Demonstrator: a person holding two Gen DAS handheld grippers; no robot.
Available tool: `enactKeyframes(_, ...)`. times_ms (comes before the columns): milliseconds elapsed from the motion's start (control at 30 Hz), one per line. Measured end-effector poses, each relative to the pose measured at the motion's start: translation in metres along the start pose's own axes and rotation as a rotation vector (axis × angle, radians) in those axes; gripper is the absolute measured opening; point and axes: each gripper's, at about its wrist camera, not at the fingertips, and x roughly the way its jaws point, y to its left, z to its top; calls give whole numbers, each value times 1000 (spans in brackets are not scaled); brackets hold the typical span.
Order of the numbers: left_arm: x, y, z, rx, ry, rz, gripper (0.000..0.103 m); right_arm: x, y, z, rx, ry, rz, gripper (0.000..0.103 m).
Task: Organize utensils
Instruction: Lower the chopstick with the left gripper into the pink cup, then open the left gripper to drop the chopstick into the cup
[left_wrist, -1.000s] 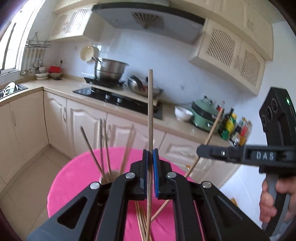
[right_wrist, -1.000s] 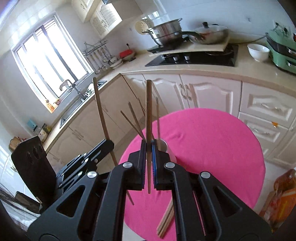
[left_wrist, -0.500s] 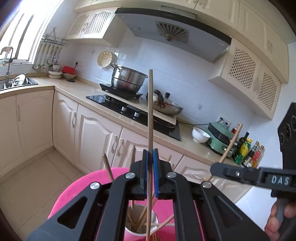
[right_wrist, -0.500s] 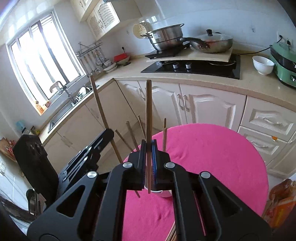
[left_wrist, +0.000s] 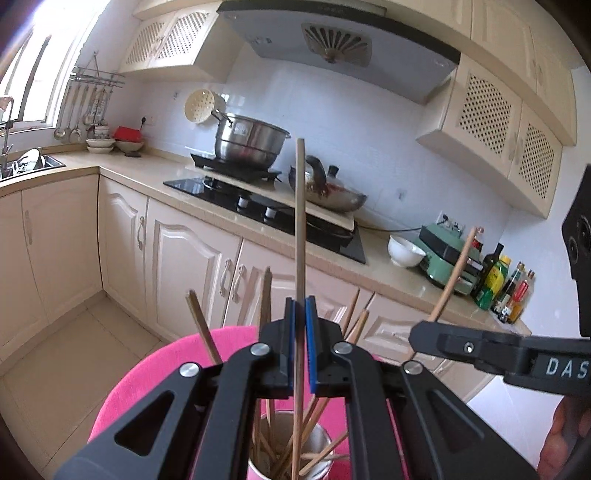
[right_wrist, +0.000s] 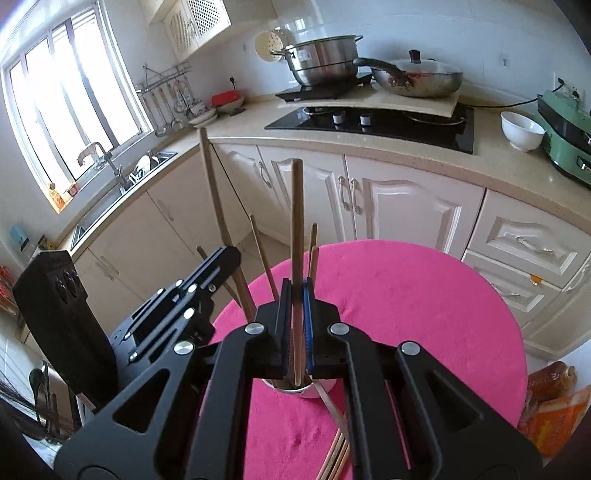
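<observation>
My left gripper (left_wrist: 300, 306) is shut on an upright wooden chopstick (left_wrist: 300, 221); its lower end reaches into a steel cup (left_wrist: 291, 448) that holds several chopsticks, on the round pink table (left_wrist: 155, 373). My right gripper (right_wrist: 296, 291) is shut on another upright chopstick (right_wrist: 296, 221) directly over the same cup (right_wrist: 314, 391). The right gripper also shows in the left wrist view (left_wrist: 480, 341), and the left gripper in the right wrist view (right_wrist: 199, 288). Several loose chopsticks (right_wrist: 336, 458) lie on the table near its front edge.
Cream kitchen cabinets (left_wrist: 177, 258) and a counter with a black hob (right_wrist: 369, 122), a steel pot (left_wrist: 251, 140), a pan (right_wrist: 417, 79) and a white bowl (right_wrist: 521, 129) stand behind the table. A sink (right_wrist: 118, 181) is at the left. An orange packet (right_wrist: 554, 413) lies at the right.
Both grippers have come down with their chopsticks towards the cup. The left chopstick's lower end now sits inside the cup, and the right gripper now hangs directly over it.
</observation>
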Motion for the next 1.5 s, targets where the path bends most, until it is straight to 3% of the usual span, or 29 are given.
enactKeyframes(1000,-13,6,-15,-3,57,64,6,19,-7,-20,-17,67,-11,7)
enactKeyframes(1133,-21,7,-16,-16,70,79,20,20,-4,-22,-23,76,-9,7)
enactKeyframes(1400,-40,4,-27,-52,118,110,23,-1,-1,-25,-43,65,-7,8)
enactKeyframes(1467,-46,-1,-31,-52,131,116,26,-8,-2,-25,-45,58,-5,10)
enactKeyframes(1500,-49,-4,-33,-52,136,118,27,-11,-3,-26,-45,54,-7,16)
